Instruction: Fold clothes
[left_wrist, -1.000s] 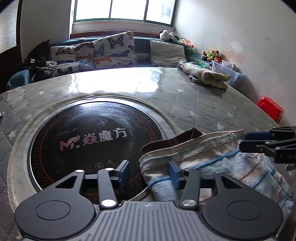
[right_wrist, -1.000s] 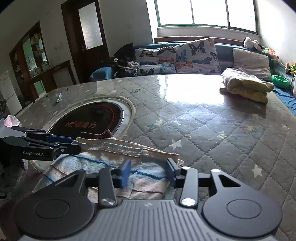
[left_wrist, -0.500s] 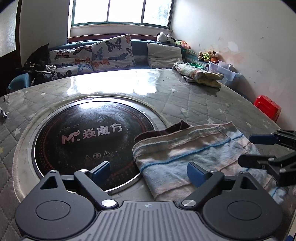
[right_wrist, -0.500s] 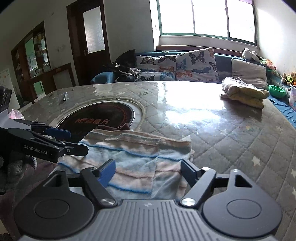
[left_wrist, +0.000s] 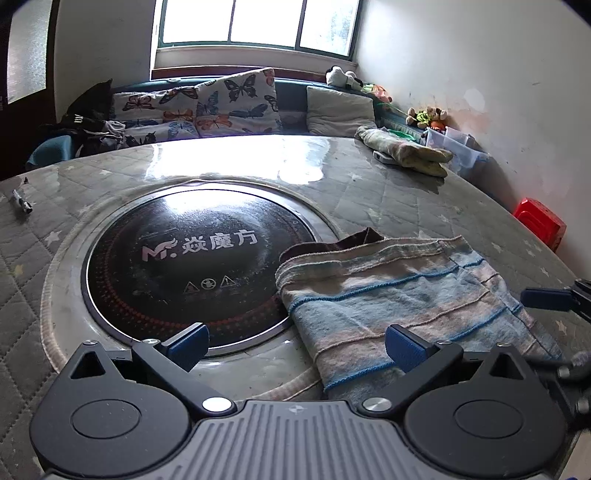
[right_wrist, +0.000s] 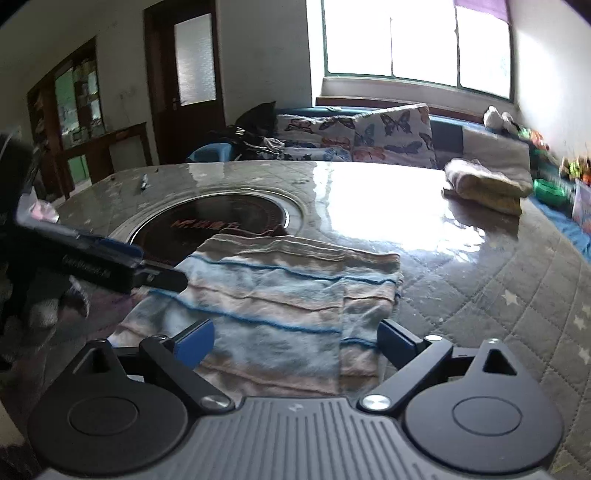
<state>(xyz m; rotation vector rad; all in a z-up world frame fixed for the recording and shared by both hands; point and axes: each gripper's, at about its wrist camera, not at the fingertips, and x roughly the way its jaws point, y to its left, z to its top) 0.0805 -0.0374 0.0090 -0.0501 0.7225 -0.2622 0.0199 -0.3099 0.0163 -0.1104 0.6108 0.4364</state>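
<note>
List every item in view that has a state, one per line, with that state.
left gripper: open, holding nothing
right gripper: open, holding nothing
striped cloth: folded, lying flat, one edge over the cooktop rim
dark garment: mostly covered by the striped cloth
cooktop: bare, nothing cooking on it
folded bundle: set aside at the far edge
door: closed

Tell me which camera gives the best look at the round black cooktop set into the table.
The left wrist view: the cooktop shows almost whole there, logo and warning symbols readable, only its right edge under the striped cloth. In the right wrist view the cooktop is a flattened sliver, its near part hidden behind the cloth.
</note>
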